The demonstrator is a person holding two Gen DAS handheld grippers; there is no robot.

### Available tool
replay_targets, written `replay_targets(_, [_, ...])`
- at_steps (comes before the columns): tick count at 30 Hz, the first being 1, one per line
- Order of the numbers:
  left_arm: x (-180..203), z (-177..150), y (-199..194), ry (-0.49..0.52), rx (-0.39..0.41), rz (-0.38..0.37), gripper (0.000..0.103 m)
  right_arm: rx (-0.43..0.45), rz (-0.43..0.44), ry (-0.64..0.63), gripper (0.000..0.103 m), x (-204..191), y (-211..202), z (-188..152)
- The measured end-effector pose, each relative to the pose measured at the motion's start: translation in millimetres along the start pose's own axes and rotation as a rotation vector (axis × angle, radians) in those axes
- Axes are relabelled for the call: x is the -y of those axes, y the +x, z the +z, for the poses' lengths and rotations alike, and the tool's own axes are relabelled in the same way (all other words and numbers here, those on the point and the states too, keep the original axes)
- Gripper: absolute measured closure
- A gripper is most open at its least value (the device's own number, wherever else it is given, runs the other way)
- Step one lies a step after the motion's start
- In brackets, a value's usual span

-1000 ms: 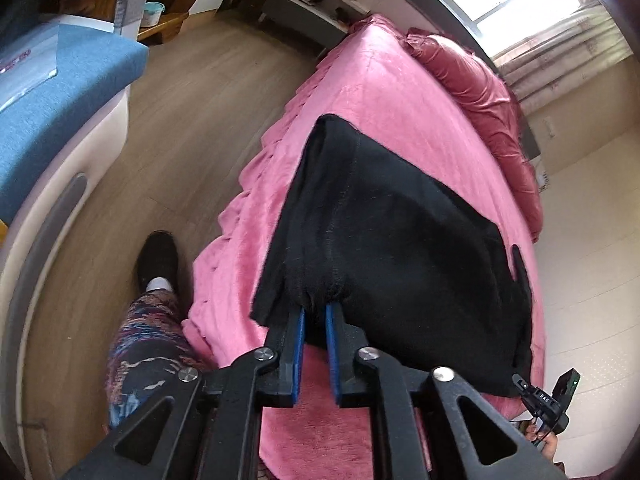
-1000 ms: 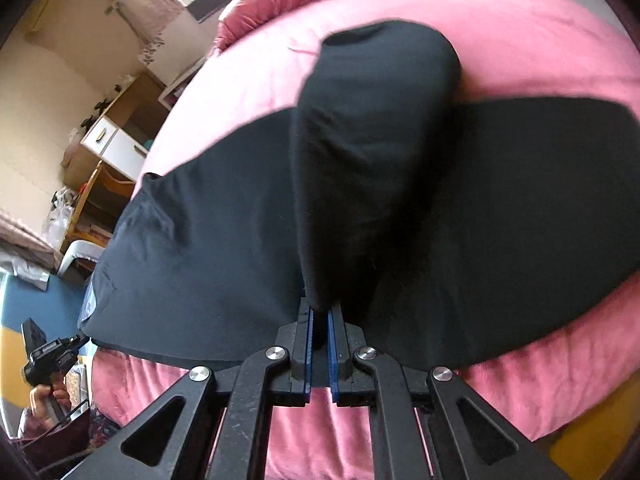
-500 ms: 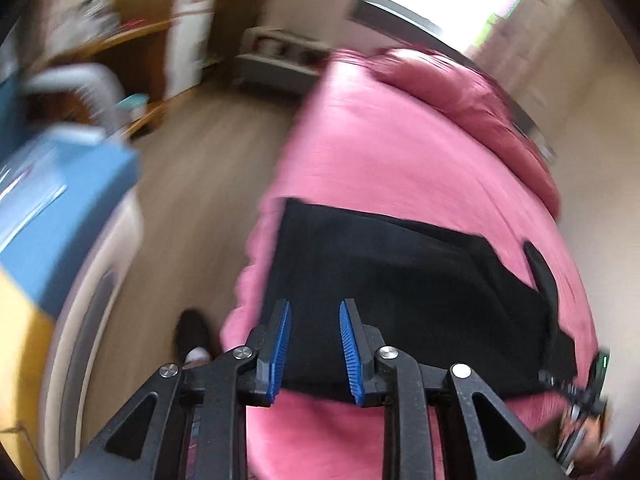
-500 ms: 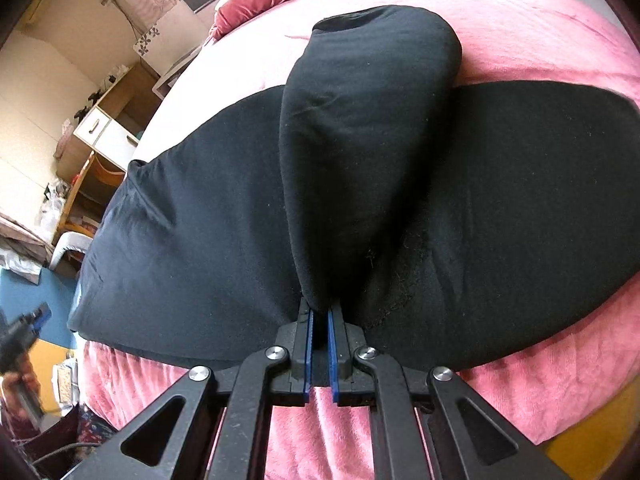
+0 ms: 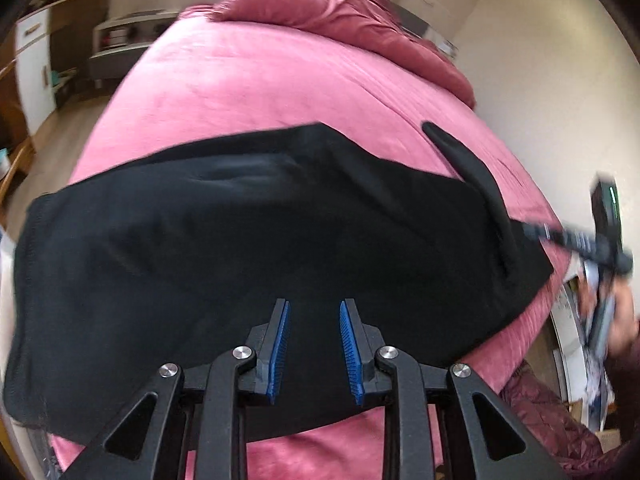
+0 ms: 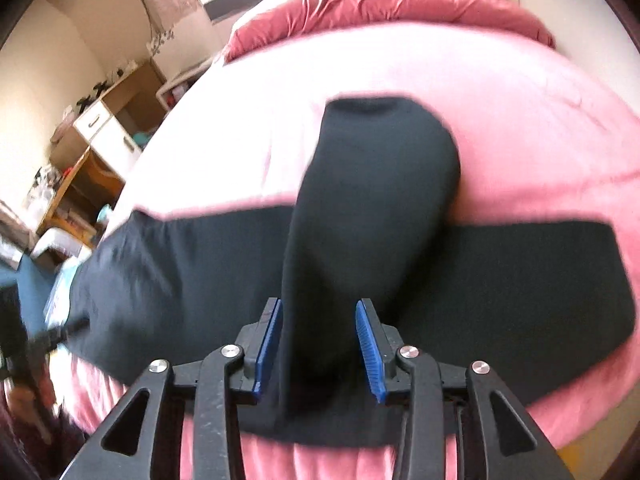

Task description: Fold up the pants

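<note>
Black pants point(image 5: 248, 240) lie spread across the near part of a pink bed point(image 5: 256, 80). My left gripper point(image 5: 314, 312) is open and empty just above the pants' near edge. In the right wrist view the pants point(image 6: 520, 280) lie flat, with a raised fold of black cloth point(image 6: 372, 208) running away from me. My right gripper point(image 6: 318, 308) is open, its blue pads on either side of that fold's near end. The right gripper also shows at the right edge of the left wrist view point(image 5: 600, 240).
A rumpled red duvet point(image 5: 340, 12) lies at the head of the bed. A wooden desk with white drawers point(image 6: 92, 128) and a low shelf point(image 5: 116, 40) stand along the far wall. Wood floor point(image 5: 52, 148) runs left of the bed.
Both grippers have opened and let go of the pants. The left gripper swung from the bed's left side round to the near edge. The right gripper's fold stays raised.
</note>
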State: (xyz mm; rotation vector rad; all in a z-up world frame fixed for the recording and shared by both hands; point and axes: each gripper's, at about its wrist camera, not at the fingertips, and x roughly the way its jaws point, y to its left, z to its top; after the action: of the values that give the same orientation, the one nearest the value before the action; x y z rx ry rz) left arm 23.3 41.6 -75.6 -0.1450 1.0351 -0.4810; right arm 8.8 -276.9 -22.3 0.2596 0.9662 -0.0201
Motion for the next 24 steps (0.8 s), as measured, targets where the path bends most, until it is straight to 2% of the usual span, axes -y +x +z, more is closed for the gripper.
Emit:
replay_targets(3, [12,-2,12,0.02,-0.025,-0.014,0.077,0.032,-0.047,-0.011,0.057,-4,17,48])
replay_targets(9, [18,-9,26,0.05,-0.065,-0.012,0.077,-0.005,-0.104,0.027,0.047,-17,85,128])
replay_targets(12, [18,-9,32,0.055,-0.077,-0.008,0.077,-0.041,-0.164,0.01,0.042,-21,119,149])
replay_targets(15, [20,-7,41,0.055,-0.083,-0.011,0.076,-0.094,-0.241,-0.013,0.042,-22,151,164])
replay_targets(17, [20,-7,43,0.053,-0.085,-0.014,0.076,-0.146,-0.343,-0.049,0.042,-24,172,167])
replay_targets(18, [21,-5,46,0.052,-0.086,-0.015,0.076,-0.164,-0.359,-0.062,0.044,-24,179,167])
replay_targets(19, [21,-3,49,0.052,-0.086,-0.015,0.076,-0.17,-0.358,-0.075,0.048,-25,183,167])
replay_targets(20, [22,-2,49,0.053,-0.083,-0.015,0.076,-0.161,-0.354,-0.089,0.067,-27,182,167])
replay_targets(21, [22,-2,49,0.054,-0.081,-0.016,0.075,-0.152,-0.36,-0.111,0.094,-29,178,166])
replay_targets(24, [20,-4,44,0.069,-0.079,-0.013,0.075,-0.11,-0.321,-0.103,0.097,-25,155,167])
